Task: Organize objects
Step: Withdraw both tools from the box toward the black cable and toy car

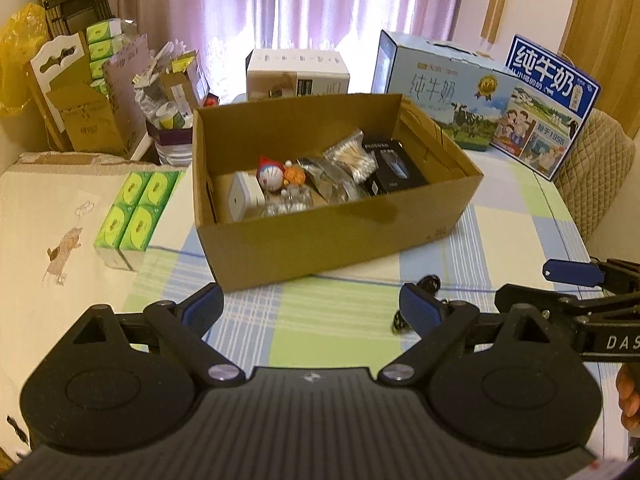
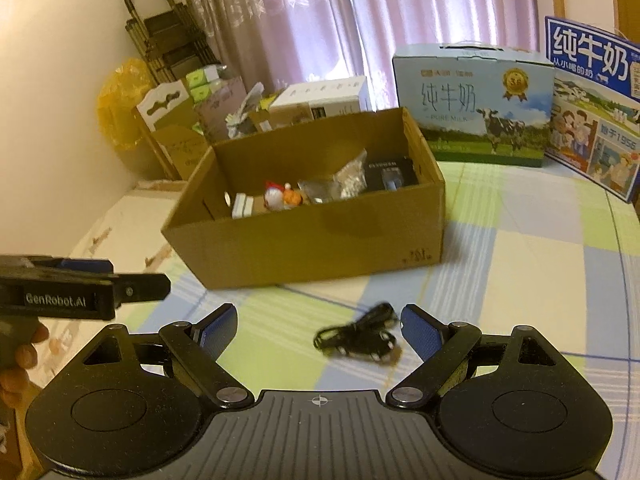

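An open cardboard box (image 1: pixel 320 244) (image 2: pixel 312 248) stands on the checked tablecloth. It holds a white adapter (image 1: pixel 240 198), a small blue-and-white cat figurine (image 1: pixel 270 176), clear packets, a bag of cotton swabs (image 1: pixel 352 156) and a black product box (image 1: pixel 394 170). A coiled black cable (image 2: pixel 356 338) lies on the cloth in front of the box, just left of my right gripper's right fingertip. My right gripper (image 2: pixel 316 326) is open and holds nothing. My left gripper (image 1: pixel 312 312) is open too, with bare cloth between its fingers; the cable (image 1: pixel 416 300) peeks out behind its right finger.
Two blue milk cartons (image 1: pixel 444 100) (image 1: pixel 548 108) stand behind the box at the right, a white carton (image 1: pixel 296 76) behind its middle. Green tissue packs (image 1: pixel 136 212) lie left of the box. Cardboard clutter (image 1: pixel 92 120) fills the far left corner. A padded chair back (image 1: pixel 600 176) stands at the right.
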